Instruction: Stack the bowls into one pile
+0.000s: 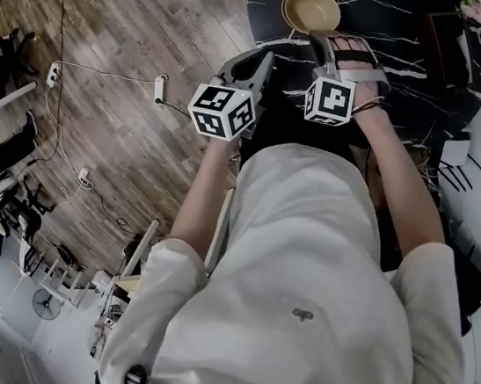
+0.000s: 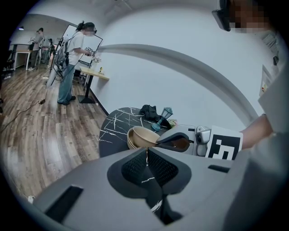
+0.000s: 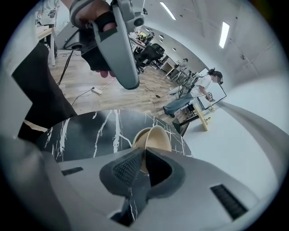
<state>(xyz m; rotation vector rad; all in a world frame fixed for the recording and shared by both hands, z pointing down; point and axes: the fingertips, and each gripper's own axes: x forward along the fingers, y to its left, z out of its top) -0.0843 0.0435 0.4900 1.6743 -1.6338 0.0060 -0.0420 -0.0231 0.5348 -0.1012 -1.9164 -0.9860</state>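
Note:
Two tan bowls sit nested on the black marble table (image 1: 395, 40). The upper bowl (image 3: 160, 137) leans tilted inside the lower bowl (image 2: 130, 139). In the head view the pile (image 1: 310, 10) lies at the table's far edge. My right gripper (image 3: 143, 159) reaches over the pile, with the near rim of the upper bowl in the narrow gap between its pads. The pads stand slightly apart and do not press on it. My left gripper (image 2: 147, 155) hangs shut and empty just left of the right one (image 2: 175, 143), short of the bowls.
A small blue lantern (image 2: 165, 115) and a black bag (image 2: 148, 111) stand on the far side of the table. The wooden floor (image 1: 139, 30) lies to the left, with a power strip (image 1: 159, 88) and cables on it. A person (image 2: 74, 58) stands at a desk in the background.

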